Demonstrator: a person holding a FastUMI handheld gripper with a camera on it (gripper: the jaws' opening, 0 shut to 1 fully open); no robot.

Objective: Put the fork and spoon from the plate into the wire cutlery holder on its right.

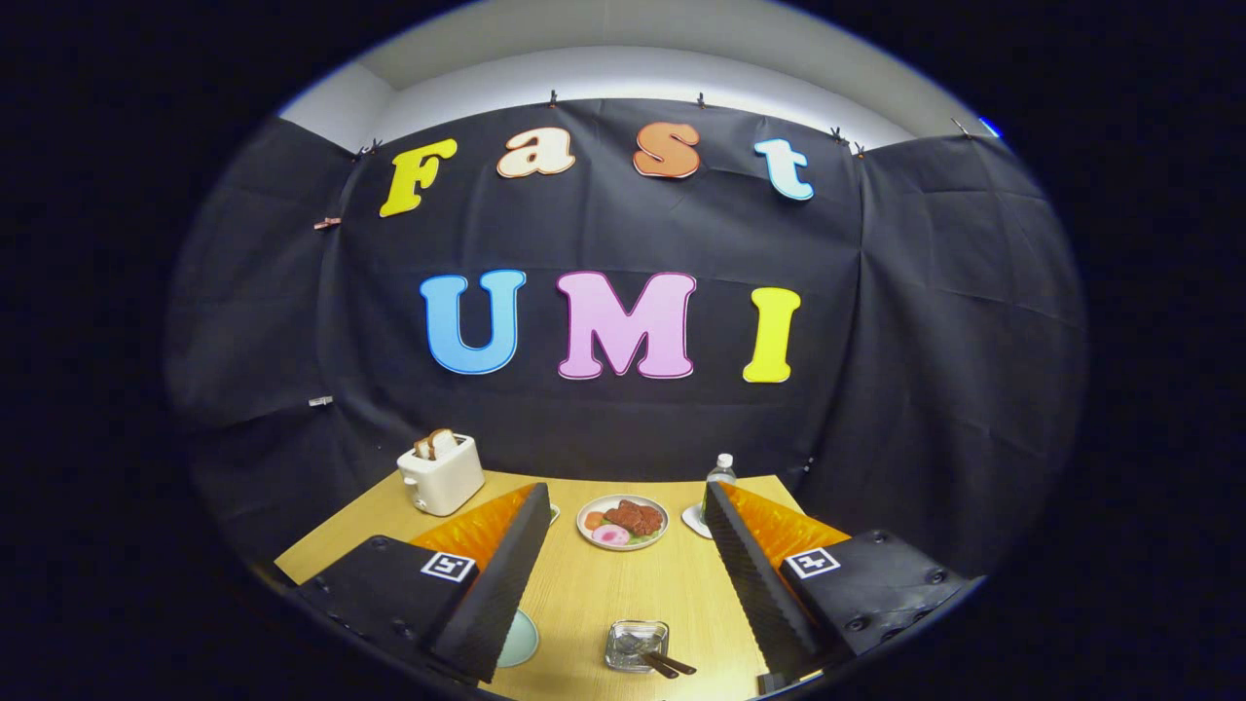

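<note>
Your gripper [623,574] hovers high, jaws wide apart, empty — a survey pose. Between the fingers at 6 o'clock sits the small clear square dish [637,645] holding dark-handled cutlery [666,665]; wire holder unidentified.

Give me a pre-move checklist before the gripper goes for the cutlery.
1. Gripper fingers spread wide, nothing between them: ok.
2. Cutlery located: brown handles lie on a small clear dish between the fingers, near their base: ok.
3. Fork and spoon told apart: cannot tell.
4. Wire holder located: cannot tell.
5. Plate of food sits beyond the fingers, off the path: ok.
6. Toaster and bottle stand far back: ok.
</note>
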